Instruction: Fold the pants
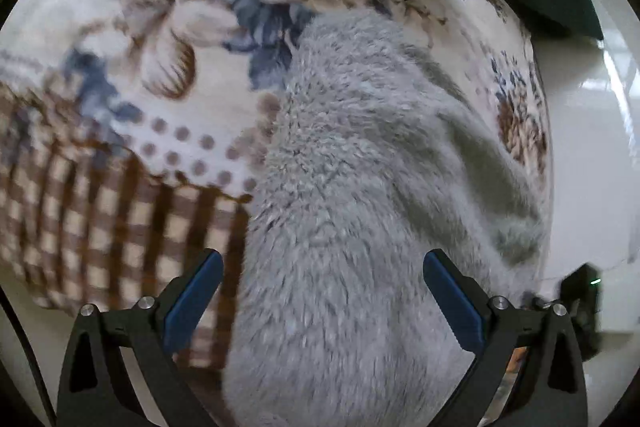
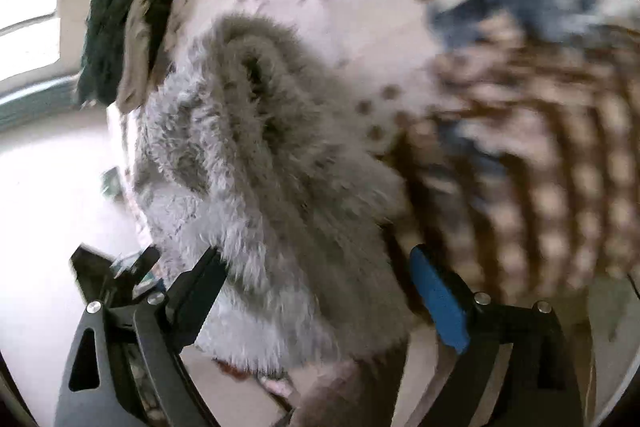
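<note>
Patterned blanket (image 1: 120,131) carries grey fleece pants (image 1: 340,187) — long axis running ahead from both wide-open, empty hand-held grippers, left (image 1: 323,291) and right (image 2: 316,291), about equally near.

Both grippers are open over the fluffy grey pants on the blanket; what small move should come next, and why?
Probably close the left gripper on the grey pants: its jaws stand wide apart around the fabric, gripping nothing. The right gripper is open too, so no fold can begin.

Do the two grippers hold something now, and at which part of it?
Nothing is held. Both the left gripper and the right gripper are open above the grey fleece pants, which lie on the patterned blanket; the fingers grip no fabric.
</note>
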Demonstrator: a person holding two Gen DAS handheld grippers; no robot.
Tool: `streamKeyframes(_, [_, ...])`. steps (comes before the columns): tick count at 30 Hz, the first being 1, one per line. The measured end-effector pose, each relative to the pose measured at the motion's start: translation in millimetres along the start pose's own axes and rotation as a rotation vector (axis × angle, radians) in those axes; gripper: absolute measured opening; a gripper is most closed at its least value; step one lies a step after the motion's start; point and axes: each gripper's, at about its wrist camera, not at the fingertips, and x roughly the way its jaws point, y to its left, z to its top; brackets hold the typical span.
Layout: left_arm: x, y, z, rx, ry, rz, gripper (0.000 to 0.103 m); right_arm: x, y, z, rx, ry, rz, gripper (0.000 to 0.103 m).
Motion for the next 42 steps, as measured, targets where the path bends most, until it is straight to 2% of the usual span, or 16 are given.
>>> streamKeyframes(5, [40, 15, 10, -0.051, 0.093, -0.08, 0.102, 52, -14, 25, -0.019, 0.09, 0.069, 0.102])
streamKeyframes(8, [51, 26, 12, -0.093, 0.122, -0.145, 0.102, 57, -25, 32, 0.013, 0.103, 0.156, 0.103])
streamKeyframes(11, [48, 25, 12, -0.073, 0.129, -0.172, 0.102, 56, -25, 34, -0.006, 0.118, 0.201, 0.103])
streamKeyframes(12, [46, 24, 12, -0.067, 0.127, -0.175, 0.099, 57, -22, 34, -0.015, 0.12, 0.227, 0.103])
streamKeyframes(14, [43, 23, 15, -0.053, 0.114, -0.208, 0.081, 67, -9, 32, -0.047, 0.137, 0.233, 0.101])
streamKeyframes(15, [39, 22, 14, -0.048, 0.105, -0.237, 0.063, 69, -4, 32, -0.061, 0.132, 0.221, 0.091])
streamKeyframes(16, [36, 20, 14, -0.041, 0.093, -0.251, 0.05, 76, 4, 35, -0.065, 0.119, 0.201, 0.072])
streamKeyframes(18, [27, 17, 14, -0.034, 0.073, -0.275, 0.038, 76, 8, 38, -0.04, 0.09, 0.201, 0.057])
streamKeyframes(19, [23, 17, 14, -0.043, 0.069, -0.295, 0.035, 72, 10, 38, -0.031, 0.069, 0.201, 0.051])
streamKeyframes(22, [6, 15, 10, -0.055, 0.058, -0.332, 0.033, 55, 23, 32, -0.034, 0.023, 0.205, 0.046])
streamKeyframes(26, [-27, -4, 8, -0.031, 0.043, -0.344, 0.033, 28, 51, 22, -0.025, -0.019, 0.234, 0.044])
streamKeyframes(31, [-93, -32, 25, -0.005, -0.012, -0.355, 0.033, -28, 100, 14, -0.078, -0.043, 0.266, 0.044])
streamKeyframes(33, [-124, -46, 33, 0.017, -0.042, -0.358, 0.033, -53, 132, 18, -0.122, -0.062, 0.271, 0.044])
streamKeyframes(38, [-182, -82, 88, 0.068, -0.112, -0.369, 0.033, -93, 215, 48, -0.2, -0.106, 0.271, 0.044])
streamKeyframes(42, [-216, -98, 169, 0.11, -0.163, -0.389, 0.033, -103, 285, 93, -0.229, -0.152, 0.286, 0.044])
